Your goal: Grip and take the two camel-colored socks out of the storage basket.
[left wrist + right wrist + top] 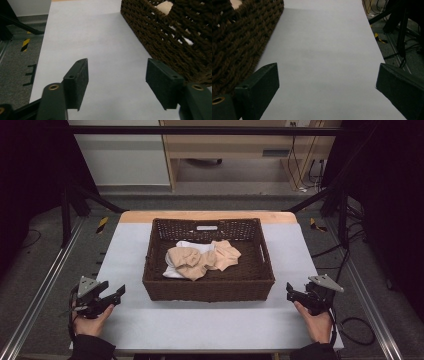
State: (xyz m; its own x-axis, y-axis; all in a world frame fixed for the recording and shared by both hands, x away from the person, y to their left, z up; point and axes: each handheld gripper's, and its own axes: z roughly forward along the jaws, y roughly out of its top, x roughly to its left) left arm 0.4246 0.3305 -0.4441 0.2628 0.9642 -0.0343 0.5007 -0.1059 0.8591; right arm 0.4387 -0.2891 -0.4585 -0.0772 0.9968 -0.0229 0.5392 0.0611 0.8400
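While both tongs idle low in the frame, we wait beside the basket.
We hold the left gripper (111, 296) and right gripper (295, 295) gaping and empty, flanking the wicker basket (207, 289); centre frame, beige and white clothes (200, 260) lie inside, ready for picking.

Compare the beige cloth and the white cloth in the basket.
The beige cloth lies on top, bunched and wrinkled; the white cloth sits under it, mostly covered. The beige cloth spreads across the middle toward the right, while the white cloth peeks out at the left and behind. Both are crumpled and lie inside the brown woven basket, untouched by either gripper.
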